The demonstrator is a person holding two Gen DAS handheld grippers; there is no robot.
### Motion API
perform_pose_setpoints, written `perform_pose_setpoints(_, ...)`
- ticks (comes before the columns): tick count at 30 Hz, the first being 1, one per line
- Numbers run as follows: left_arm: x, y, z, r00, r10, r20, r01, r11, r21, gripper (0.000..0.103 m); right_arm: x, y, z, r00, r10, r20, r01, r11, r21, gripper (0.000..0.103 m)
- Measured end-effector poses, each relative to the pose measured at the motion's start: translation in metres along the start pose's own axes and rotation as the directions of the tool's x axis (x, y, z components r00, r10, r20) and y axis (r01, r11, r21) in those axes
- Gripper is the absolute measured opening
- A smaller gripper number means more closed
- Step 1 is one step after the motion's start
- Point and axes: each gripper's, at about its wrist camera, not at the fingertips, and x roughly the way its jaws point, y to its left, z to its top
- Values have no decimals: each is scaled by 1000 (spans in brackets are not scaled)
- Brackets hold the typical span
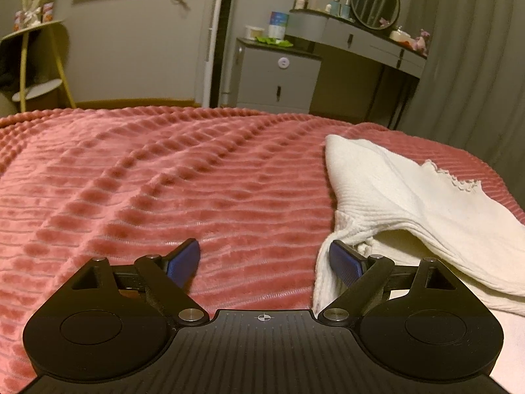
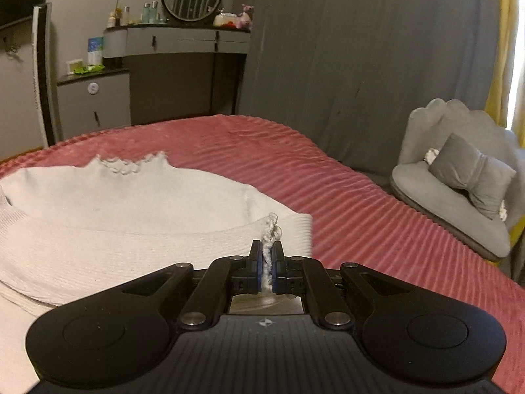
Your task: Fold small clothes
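Nearest to the right wrist camera, the right gripper point(image 2: 268, 262) has its jaws pressed together on a frilly edge of the white knit top point(image 2: 131, 216), and this edge stands up between the blue pads. Under both tools lies the pink ribbed bedspread point(image 1: 147, 180). It fills the space ahead of the left gripper point(image 1: 264, 259), whose fingers are spread wide with only the bedspread between them. The top lies partly folded on the bedspread, ahead and left of the right gripper and on the right side of the left gripper. Its cloth seems to touch the right blue pad point(image 1: 344, 261) of the left gripper, but the view does not make this sure.
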Motion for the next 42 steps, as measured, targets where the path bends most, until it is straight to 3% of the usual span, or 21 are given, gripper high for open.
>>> perform_pose_setpoints(4, 1, -1, 0, 1000, 8, 3, -8, 1000, 3, 91, 8, -3, -7, 998, -51, -22, 51, 999, -18, 5)
perform_pose_setpoints(7, -1, 0, 1, 1000, 5, 15, -5, 1000, -13, 90, 14, -6, -11, 993, -90, -72, 90, 996, 8, 11)
perform_pose_setpoints(11, -6, 5, 4, 998, -17, 68, 21, 998, -54, 90, -5, -7, -13, 1000, 16, -18, -14, 994, 108, 16)
perform_pose_setpoints(16, 3, -2, 3, 1000, 3, 26, -3, 1000, -5, 90, -11, 8, -19, 991, 137, -8, -135, 982, 131, 16)
perform_pose_setpoints(19, 5, -4, 1, 1000, 12, 21, -12, 1000, 27, 92, -6, 14, -22, 991, 127, -37, -122, 986, 113, 16)
perform_pose_setpoints(23, 5, 0, 3, 1000, -5, 27, 5, 1000, -8, 92, 2, -2, -26, 995, 38, -89, -25, 989, 145, 15)
perform_pose_setpoints(27, 3, 4, 13, 997, -53, 50, 57, 995, -79, 92, -7, -14, -24, 996, 57, -71, -43, 982, 184, 16)
perform_pose_setpoints(32, 4, -6, 19, 997, -50, 53, 53, 997, -55, 92, -8, -2, -25, 991, 114, -64, -101, 979, 176, 18)
perform_pose_setpoints(36, 7, -12, 17, 997, -71, 35, 73, 996, -44, 95, -10, 38, -18, 962, 267, -52, -257, 954, 155, 18)
perform_pose_setpoints(39, 8, -16, 13, 998, -50, 31, 50, 999, 0, 95, -13, 78, -13, 913, 404, -60, -394, 910, 132, 19)
perform_pose_setpoints(42, 9, -15, 13, 998, -59, 23, 60, 998, -8, 95, -14, 109, -14, 904, 420, -79, -417, 907, 55, 26)
